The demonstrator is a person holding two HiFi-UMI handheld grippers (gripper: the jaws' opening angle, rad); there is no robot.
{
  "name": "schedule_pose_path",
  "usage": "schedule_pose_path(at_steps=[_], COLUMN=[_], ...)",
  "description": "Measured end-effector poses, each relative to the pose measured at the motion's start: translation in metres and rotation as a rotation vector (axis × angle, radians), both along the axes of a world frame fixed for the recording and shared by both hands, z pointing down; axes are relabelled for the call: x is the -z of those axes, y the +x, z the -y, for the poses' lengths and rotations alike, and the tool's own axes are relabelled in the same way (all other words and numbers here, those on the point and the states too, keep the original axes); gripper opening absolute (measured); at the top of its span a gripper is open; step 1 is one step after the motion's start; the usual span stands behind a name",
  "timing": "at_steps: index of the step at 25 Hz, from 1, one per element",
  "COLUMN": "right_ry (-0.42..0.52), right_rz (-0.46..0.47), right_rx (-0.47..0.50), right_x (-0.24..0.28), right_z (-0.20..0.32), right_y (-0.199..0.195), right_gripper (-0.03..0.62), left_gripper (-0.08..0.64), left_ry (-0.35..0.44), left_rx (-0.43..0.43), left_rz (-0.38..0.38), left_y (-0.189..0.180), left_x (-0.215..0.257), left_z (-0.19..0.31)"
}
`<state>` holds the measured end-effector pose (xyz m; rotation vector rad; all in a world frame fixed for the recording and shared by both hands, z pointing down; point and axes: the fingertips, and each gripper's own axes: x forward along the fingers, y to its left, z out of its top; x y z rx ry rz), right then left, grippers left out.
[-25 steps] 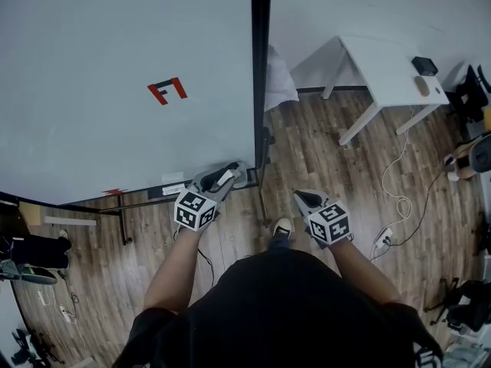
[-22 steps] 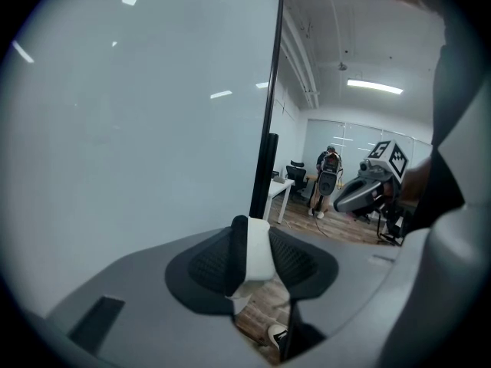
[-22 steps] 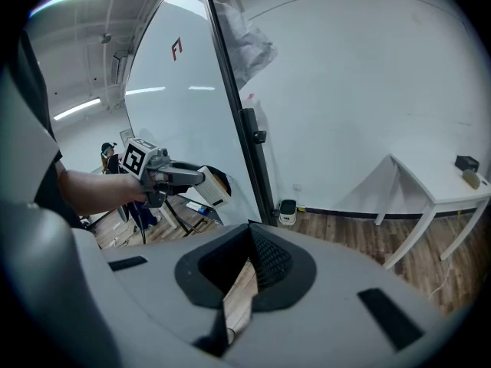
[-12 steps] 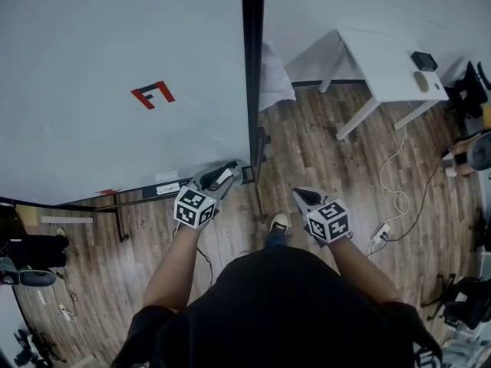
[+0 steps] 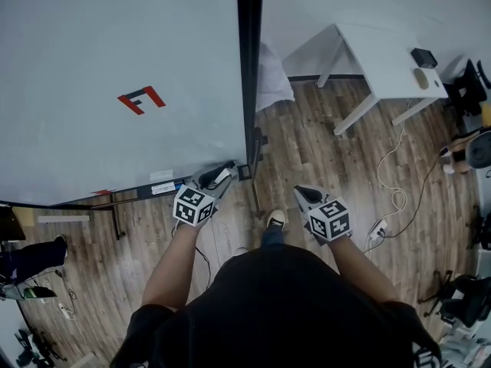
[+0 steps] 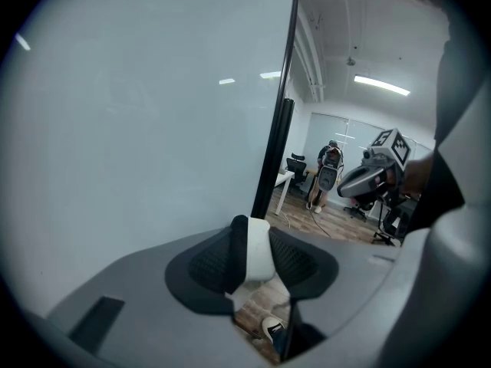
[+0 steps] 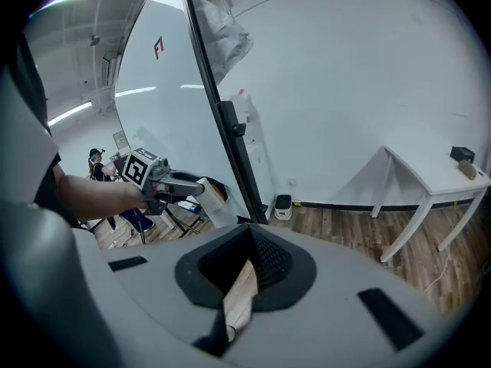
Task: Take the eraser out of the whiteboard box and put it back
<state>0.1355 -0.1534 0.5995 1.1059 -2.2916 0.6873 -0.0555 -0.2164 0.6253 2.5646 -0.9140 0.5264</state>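
Eraser [image 6: 254, 253], white with a dark face: clamped upright between the pads of the left gripper [image 5: 221, 175], jaws about half apart and pressing on both its sides. It sits just off the lower right corner of the whiteboard [image 5: 115, 44]; contact with the board's bottom rail cannot be told

Left forearm [image 5: 173, 261]: bare, stretched forward from a black top, marker cube [image 5: 193, 208] facing up, gripper angled ahead and slightly down toward that corner

Right forearm [image 5: 357, 261]: stretched forward the same way, level with the left. Right gripper [image 5: 304, 195] points ahead and down over the wood floor [image 5: 322, 140], well apart from the eraser. Its jaws meet at the tips with nothing between them; only a thin sliver of floor shows lower down

Between the two grippers, on the floor: one shoe [image 5: 277, 221]

Farther out: black frame post [image 5: 247, 67] along the board's right edge; red-and-black mark [image 5: 140, 99] on the board face

Farthest: white table [image 5: 383, 64] against the wall, light cable [image 5: 399, 186] trailing on the floor beneath it
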Motion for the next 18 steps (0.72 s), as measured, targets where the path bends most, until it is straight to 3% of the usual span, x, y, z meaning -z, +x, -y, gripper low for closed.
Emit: schedule_pose_path(at_steps=[18], right_ry=[-0.031], right_rz=[-0.007], right_rx=[0.021], right_x=[-0.013], right_z=[0.009], right_y=[-0.001], right_gripper=[-0.005], left_gripper=[0.153], left_ry=[-0.054], left_rx=[-0.034], left_rz=[0.075], left_y=[0.008], left_x=[-0.042], left_z=[0.007])
